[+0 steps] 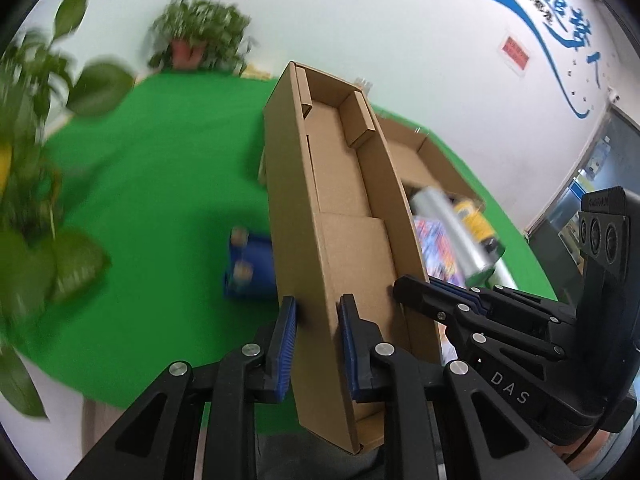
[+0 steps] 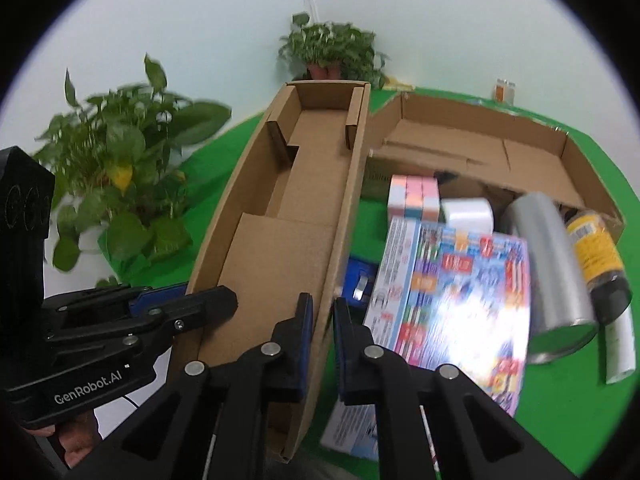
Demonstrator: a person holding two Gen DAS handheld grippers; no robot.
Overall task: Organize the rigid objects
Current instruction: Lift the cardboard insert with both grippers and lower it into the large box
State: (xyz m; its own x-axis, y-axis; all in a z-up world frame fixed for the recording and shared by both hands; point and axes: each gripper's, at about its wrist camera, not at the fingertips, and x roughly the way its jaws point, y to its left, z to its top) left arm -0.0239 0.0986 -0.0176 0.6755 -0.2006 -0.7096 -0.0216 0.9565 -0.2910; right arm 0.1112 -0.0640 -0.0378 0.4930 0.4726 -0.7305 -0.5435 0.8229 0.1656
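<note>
A long empty cardboard box (image 1: 344,200) is held above the green table by both grippers. My left gripper (image 1: 317,344) is shut on its left wall. My right gripper (image 2: 323,340) is shut on its right wall; the box (image 2: 280,208) shows there too. My right gripper (image 1: 440,300) also shows in the left view, and my left gripper (image 2: 180,300) in the right view. Beside the box lie a colourful flat box (image 2: 460,292), a silver can (image 2: 548,276), a yellow-labelled bottle (image 2: 596,252), a pink cube (image 2: 412,196), a white cube (image 2: 468,212) and a blue object (image 1: 252,264).
A second open cardboard box (image 2: 480,140) lies behind the items. Potted plants stand at the left (image 2: 116,176) and at the back (image 2: 328,52). A white tube (image 2: 620,348) lies at the right. The green cloth (image 1: 160,184) covers the table.
</note>
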